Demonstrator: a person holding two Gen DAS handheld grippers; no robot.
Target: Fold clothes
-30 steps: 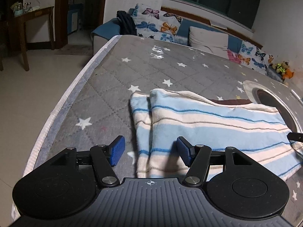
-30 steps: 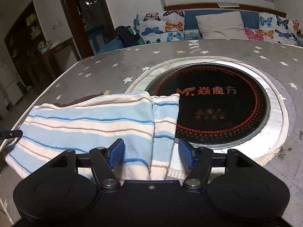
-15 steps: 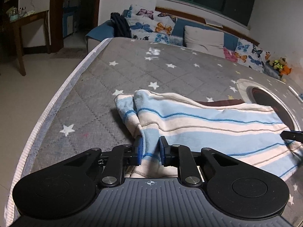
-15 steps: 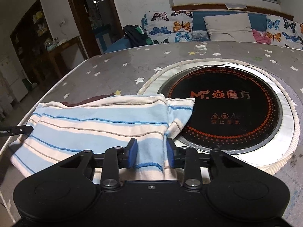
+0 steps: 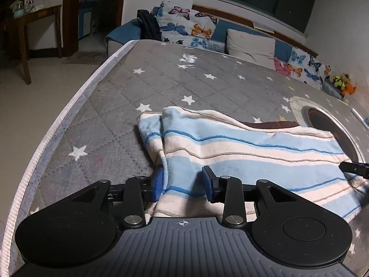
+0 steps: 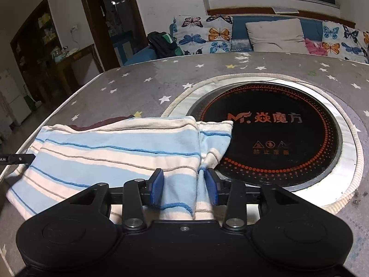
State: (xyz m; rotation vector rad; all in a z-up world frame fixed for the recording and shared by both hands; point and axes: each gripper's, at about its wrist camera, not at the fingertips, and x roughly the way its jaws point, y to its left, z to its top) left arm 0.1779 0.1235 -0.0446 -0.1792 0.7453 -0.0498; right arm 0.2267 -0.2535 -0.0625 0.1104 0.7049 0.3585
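Both grippers sit at the near hem of the striped garment (image 5: 242,152), one at each end of it. Our left gripper (image 5: 183,188) has a bunched fold of the blue-and-cream cloth between its blue pads (image 5: 158,185); its jaws are easing apart a little, yet the cloth fills the gap and looks pinched. Our right gripper (image 6: 183,185) takes the opposite end, where the cloth is gathered beside a folded-in sleeve; its jaws are closing onto that fold.

We judge the two matching grips are placed so the near edge can be lifted evenly and carried over to the far edge, halving the piece without skewing it.

The garment lies flat on the grey star-patterned table cover (image 5: 161,80), with its right end overlapping the round induction hob (image 6: 276,133) set into the table. A dark maroon lining shows at the far hem.

On the hob we read an orange "M" logo followed by Chinese characters, and below them three warning triangles with a smaller Chinese line too fine to make out.
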